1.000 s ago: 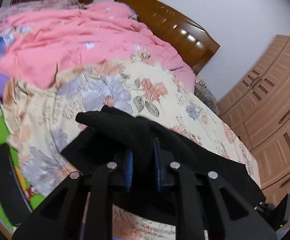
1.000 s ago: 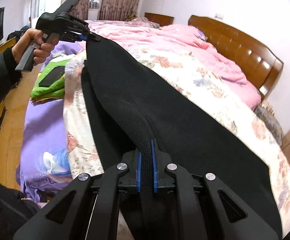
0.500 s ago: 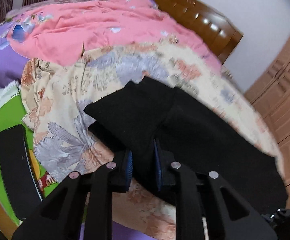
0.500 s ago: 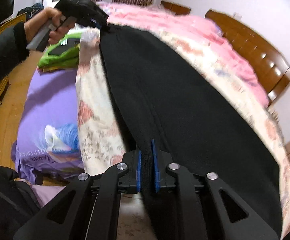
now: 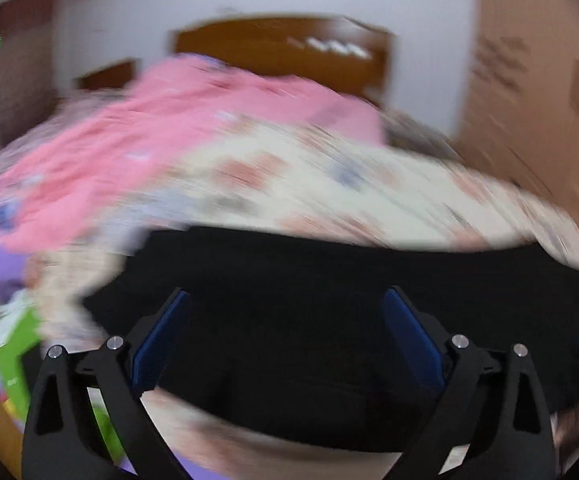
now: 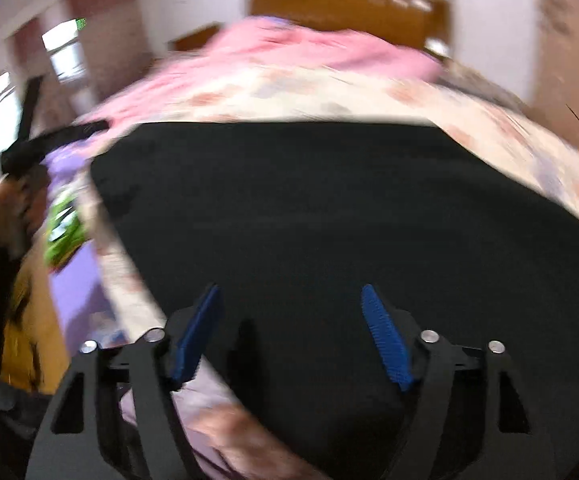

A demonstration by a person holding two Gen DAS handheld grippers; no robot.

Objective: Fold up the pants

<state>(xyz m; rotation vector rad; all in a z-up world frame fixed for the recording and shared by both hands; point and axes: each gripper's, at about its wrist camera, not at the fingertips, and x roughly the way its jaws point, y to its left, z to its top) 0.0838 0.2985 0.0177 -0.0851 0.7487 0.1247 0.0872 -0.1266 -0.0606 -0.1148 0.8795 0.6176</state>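
Floral bedspread (image 5: 329, 168), pink quilt (image 5: 137, 148) heaped behind it, wooden headboard (image 5: 273, 52), purple sheet (image 6: 77, 300), blurred wardrobe (image 5: 537, 92)

Open floral bedding (image 5: 329, 168) is left beyond the black pants (image 6: 309, 208); farther back, passage is blocked by the heaped pink quilt (image 5: 161, 128).
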